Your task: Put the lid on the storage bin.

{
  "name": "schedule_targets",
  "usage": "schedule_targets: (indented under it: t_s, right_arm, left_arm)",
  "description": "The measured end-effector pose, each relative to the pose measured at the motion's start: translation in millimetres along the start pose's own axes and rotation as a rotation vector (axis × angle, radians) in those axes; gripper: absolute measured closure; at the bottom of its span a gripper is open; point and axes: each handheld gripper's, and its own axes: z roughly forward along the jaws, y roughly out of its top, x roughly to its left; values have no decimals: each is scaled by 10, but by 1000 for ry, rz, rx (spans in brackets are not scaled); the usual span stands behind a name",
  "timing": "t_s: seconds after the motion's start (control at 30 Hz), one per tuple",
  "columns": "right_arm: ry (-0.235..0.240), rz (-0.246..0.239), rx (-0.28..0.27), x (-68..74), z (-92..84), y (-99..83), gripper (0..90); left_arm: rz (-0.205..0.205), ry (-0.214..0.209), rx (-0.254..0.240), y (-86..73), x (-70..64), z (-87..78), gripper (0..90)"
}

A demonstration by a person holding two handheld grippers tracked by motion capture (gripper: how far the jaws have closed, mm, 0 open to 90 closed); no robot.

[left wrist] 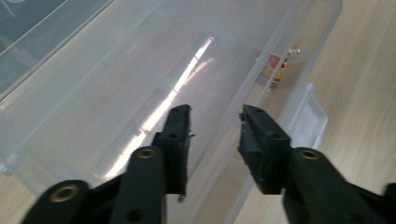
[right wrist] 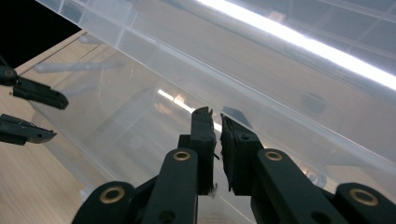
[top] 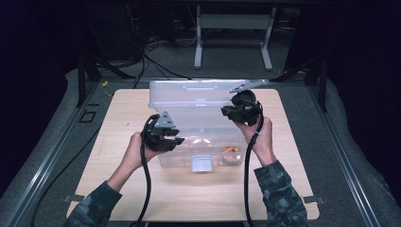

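A clear plastic storage box (top: 182,158) stands on the wooden table, its clear lid (top: 198,94) tilted up above it. My right gripper (top: 225,111) is at the lid's right front edge. In the right gripper view its jaws (right wrist: 215,120) stand almost together, pinched on the lid's rim (right wrist: 280,70). My left gripper (top: 178,137) is at the box's left side. Its jaws (left wrist: 215,116) are open and straddle the box's wall (left wrist: 219,154) without pressing it. A small round orange and red item (top: 230,153) lies inside the box at the right, also seen through the wall (left wrist: 276,70).
A clear latch flap (top: 201,164) sticks out from the box's front wall. Bare wooden table (top: 123,123) lies around the box. Grey carpet, black cables and a white frame (top: 231,28) are beyond the table. The left gripper (right wrist: 58,119) appears in the right gripper view.
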Motion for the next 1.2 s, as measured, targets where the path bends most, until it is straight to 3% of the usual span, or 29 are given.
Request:
schedule_targets:
  t_s: [0.17, 0.47, 0.67, 0.9, 1.2]
  right_arm:
    - [2, -7, 6, 32, 3, -71, 835]
    - [-2, -9, 10, 76, 4, -161, 838]
    - [-8, -14, 17, 100, 4, -209, 839]
    - [-5, -14, 14, 136, -44, -261, 839]
    - [10, -11, 17, 195, -116, -408, 839]
  left_arm:
    - [-6, -21, 3, -34, 13, -123, 388]
    - [-14, -19, 23, -144, -23, -360, 244]
    - [-46, -4, 26, -314, 0, -523, 204]
    - [-103, 31, 36, -547, 116, -683, 175]
    - [-185, 56, 72, -869, 264, -666, 153]
